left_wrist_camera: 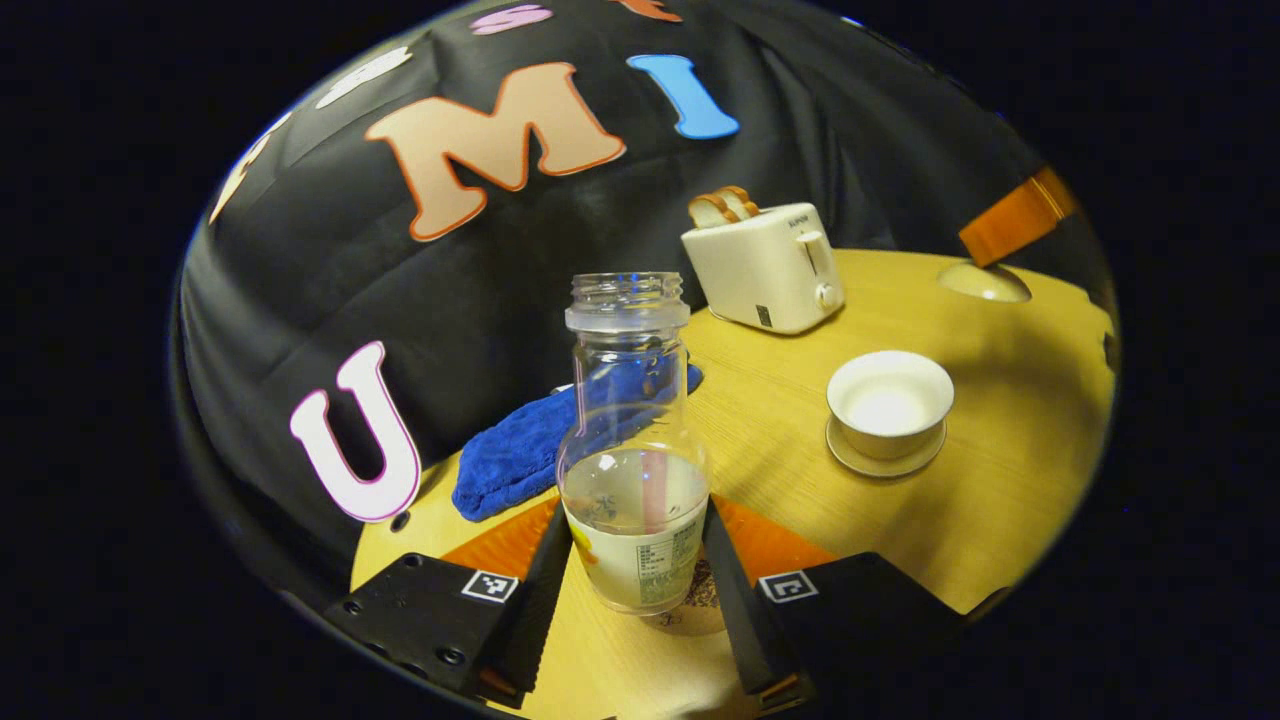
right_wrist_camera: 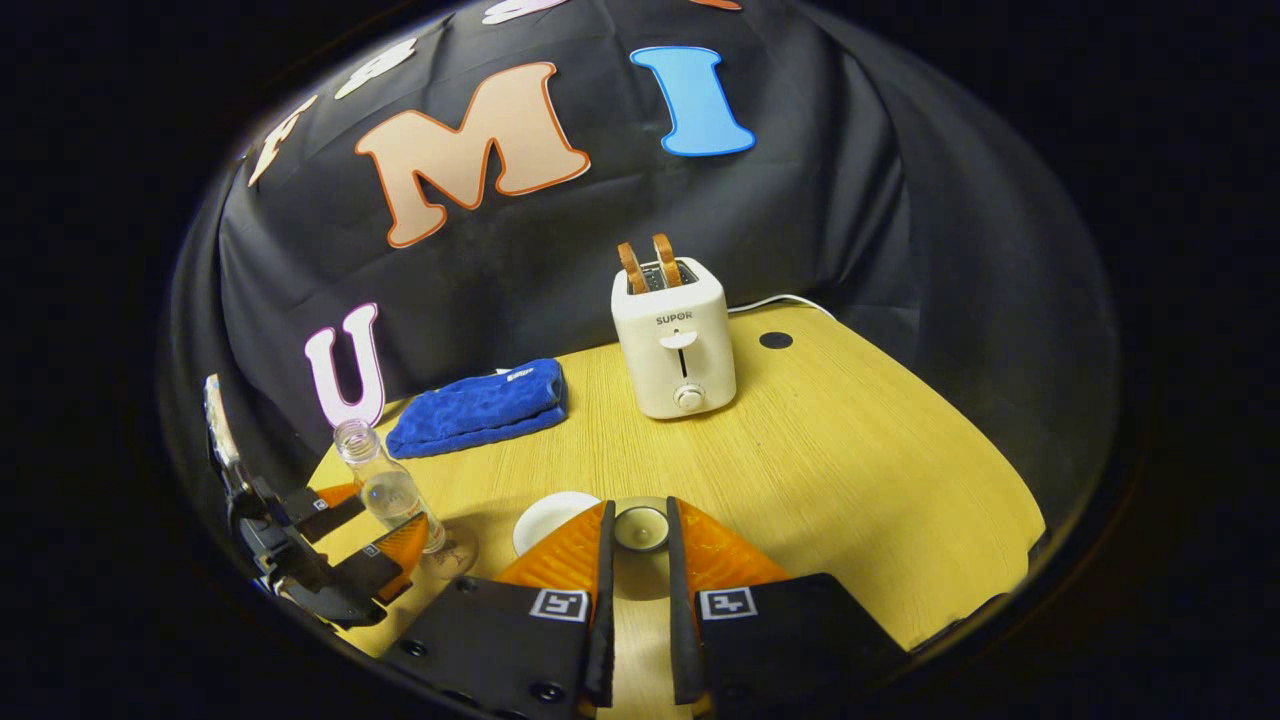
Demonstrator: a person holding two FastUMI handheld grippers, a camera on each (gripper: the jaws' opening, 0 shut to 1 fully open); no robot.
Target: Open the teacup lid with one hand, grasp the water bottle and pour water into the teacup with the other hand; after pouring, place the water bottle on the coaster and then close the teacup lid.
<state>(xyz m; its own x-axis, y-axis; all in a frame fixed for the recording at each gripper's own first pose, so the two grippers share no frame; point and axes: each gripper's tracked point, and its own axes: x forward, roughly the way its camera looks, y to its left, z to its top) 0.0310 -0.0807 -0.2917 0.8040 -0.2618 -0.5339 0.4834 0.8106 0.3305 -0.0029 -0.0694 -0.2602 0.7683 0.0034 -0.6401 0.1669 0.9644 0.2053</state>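
In the left gripper view the water bottle point(left_wrist_camera: 633, 470) stands upright between the left tongs point(left_wrist_camera: 635, 560) — clear glass, uncapped, about a third full of pale liquid, a printed label on its lower body. Both fingers point(left_wrist_camera: 545, 580) press its sides, so the left tongs are clamped on it. Its base sits at the near edge of a round coaster point(left_wrist_camera: 700, 610) on the yellow wooden surface point(left_wrist_camera: 1000, 480). Farther right, well apart, the white teacup point(left_wrist_camera: 889, 402) rests open on its saucer point(left_wrist_camera: 885, 462), lid off.

In the right gripper view the right tongs point(right_wrist_camera: 637, 540) are narrowly apart and closed on the knob of the teacup lid point(right_wrist_camera: 640, 527) — both fingers touch it. The lid hangs just beside the teacup's white rim point(right_wrist_camera: 545, 518).

Beyond lie a folded blue cloth point(right_wrist_camera: 480, 408) and a white toaster point(right_wrist_camera: 675, 340) holding two bread slices point(right_wrist_camera: 648, 262).
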